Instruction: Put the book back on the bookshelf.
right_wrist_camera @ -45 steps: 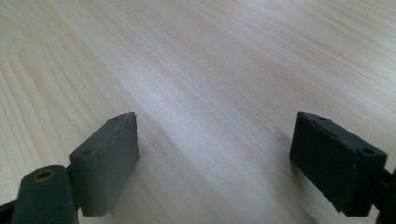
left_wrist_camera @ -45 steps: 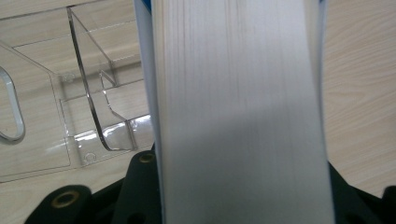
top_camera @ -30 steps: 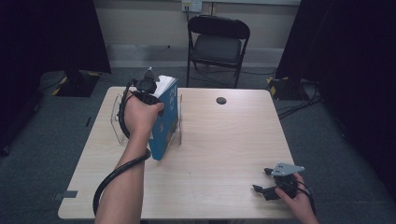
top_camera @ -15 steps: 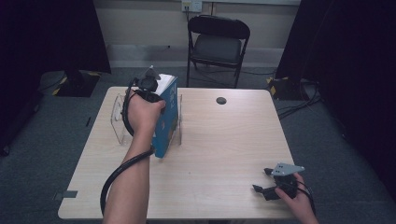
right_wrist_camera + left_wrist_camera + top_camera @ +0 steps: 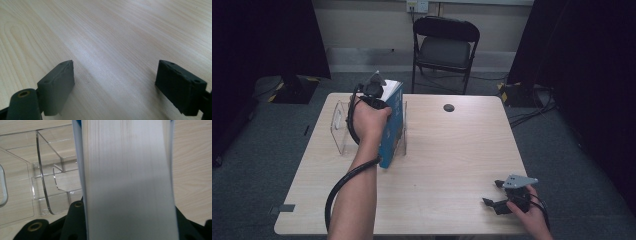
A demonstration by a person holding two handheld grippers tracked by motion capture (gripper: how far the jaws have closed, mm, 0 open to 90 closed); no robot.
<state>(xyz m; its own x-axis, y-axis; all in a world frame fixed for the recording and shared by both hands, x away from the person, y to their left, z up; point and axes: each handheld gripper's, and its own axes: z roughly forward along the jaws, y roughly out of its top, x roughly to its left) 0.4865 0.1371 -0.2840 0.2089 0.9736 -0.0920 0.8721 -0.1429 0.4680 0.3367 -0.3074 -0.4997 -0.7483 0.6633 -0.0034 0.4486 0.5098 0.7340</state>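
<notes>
A blue-covered book (image 5: 393, 131) stands on edge at the back left of the wooden table (image 5: 452, 150), its white page edges (image 5: 127, 177) turned up toward the left gripper view's camera. My left gripper (image 5: 374, 95) comes down on it from above, and the jaws are shut on the two covers. The book sits by the upright plates of a clear acrylic rack (image 5: 339, 127) (image 5: 47, 182), with its near lower corner sticking out toward the front. Low over the front right of the table, my right gripper (image 5: 492, 192) (image 5: 117, 82) is open with only bare wood between its pads.
A small black disc (image 5: 448, 107) lies at the back centre of the table. A black folding chair (image 5: 446, 47) stands behind the table. The left gripper's cable (image 5: 343, 185) loops along the forearm. Dark curtains flank both sides.
</notes>
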